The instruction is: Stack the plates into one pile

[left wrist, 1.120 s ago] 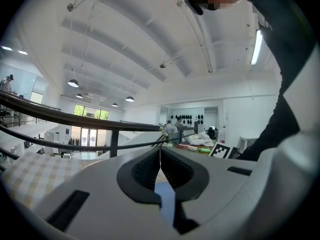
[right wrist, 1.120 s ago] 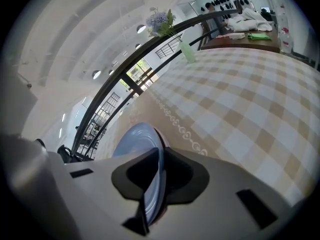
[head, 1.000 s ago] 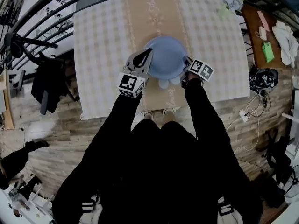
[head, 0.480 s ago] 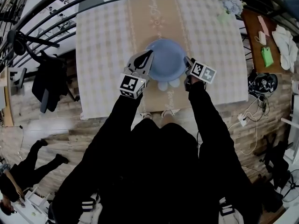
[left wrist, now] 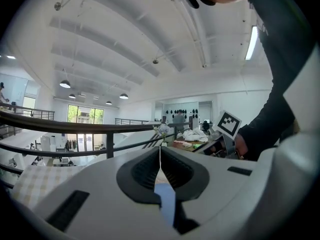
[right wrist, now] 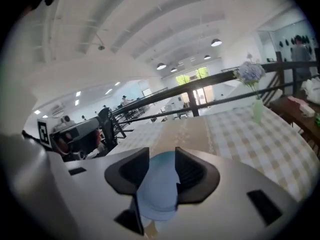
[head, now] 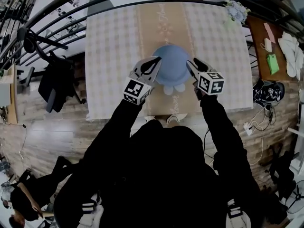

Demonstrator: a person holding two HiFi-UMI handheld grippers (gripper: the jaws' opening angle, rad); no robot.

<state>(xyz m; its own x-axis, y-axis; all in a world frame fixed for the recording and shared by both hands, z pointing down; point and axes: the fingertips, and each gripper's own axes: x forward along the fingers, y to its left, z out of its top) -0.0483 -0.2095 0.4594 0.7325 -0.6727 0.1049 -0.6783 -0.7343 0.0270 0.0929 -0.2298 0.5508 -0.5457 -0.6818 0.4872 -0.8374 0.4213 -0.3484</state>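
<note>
A pile of blue plates (head: 172, 65) lies on the tan runner of the checked table (head: 109, 56). Paler blue rims (head: 173, 87) peek out at its near edge. My left gripper (head: 156, 60) is shut, its tips at the pile's left rim. In the left gripper view (left wrist: 160, 151) the jaws meet in a thin line, with blue showing lower down in the gap. My right gripper (head: 190, 62) is at the pile's right rim. Its jaws are apart and closing (right wrist: 162, 154). The blue plate (right wrist: 157, 189) shows in the gap, and the pads do not press on it.
A vase of pale flowers (head: 236, 6) stands at the table's far right corner. A brown side table (head: 273, 37) with cloths is beyond it. A black railing (head: 57, 27) arcs round the far side. A dark garment on a chair (head: 54, 77) is left; cables (head: 251, 115) lie right.
The right gripper's jaws have come apart at the pile's right rim and its marker cube has shifted nearer and to the right. The left gripper stays at the left rim.
</note>
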